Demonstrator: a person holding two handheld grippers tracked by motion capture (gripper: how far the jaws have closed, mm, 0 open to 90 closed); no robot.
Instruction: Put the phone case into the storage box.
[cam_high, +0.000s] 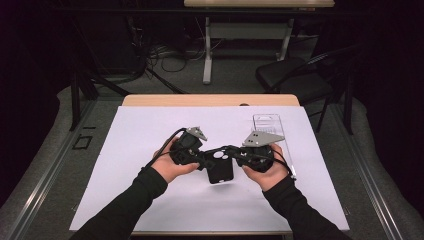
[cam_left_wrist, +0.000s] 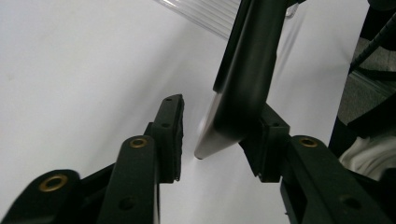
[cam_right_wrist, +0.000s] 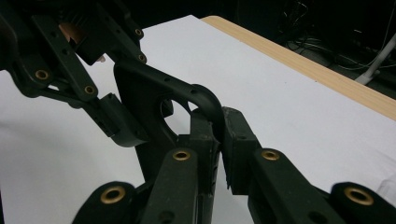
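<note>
The phone case (cam_high: 220, 169) hangs just above the white sheet (cam_high: 150, 130) at mid-bench, held between the two claws. It is black, with a round camera cut-out near its upper edge. In the high view its upper part is covered by the claws, so only the lower half reads clearly. In the left gripper view the case (cam_left_wrist: 245, 79) is seen edge-on, a dark slab with a pale, blurred lower corner; its top runs out of frame.

The right claw (cam_right_wrist: 219, 140) is clamped on the case's rim (cam_right_wrist: 205, 100) beside the cut-out, both pads pressing the thin wall. The left claw (cam_left_wrist: 217, 135) stands apart: its left pad (cam_left_wrist: 170, 126) is clear of the case with a gap of white sheet between, while the right pad sits behind the case, and whether it touches cannot be told.

In the high view both hands, left (cam_high: 172, 162) and right (cam_high: 267, 170), come up from the bottom edge in black sleeves. A clear plastic tray (cam_high: 267, 122) lies on the sheet just beyond the right hand, partly hidden by the grey plate. The bench (cam_high: 210, 100) shows as a wooden strip at the far edge.
</note>
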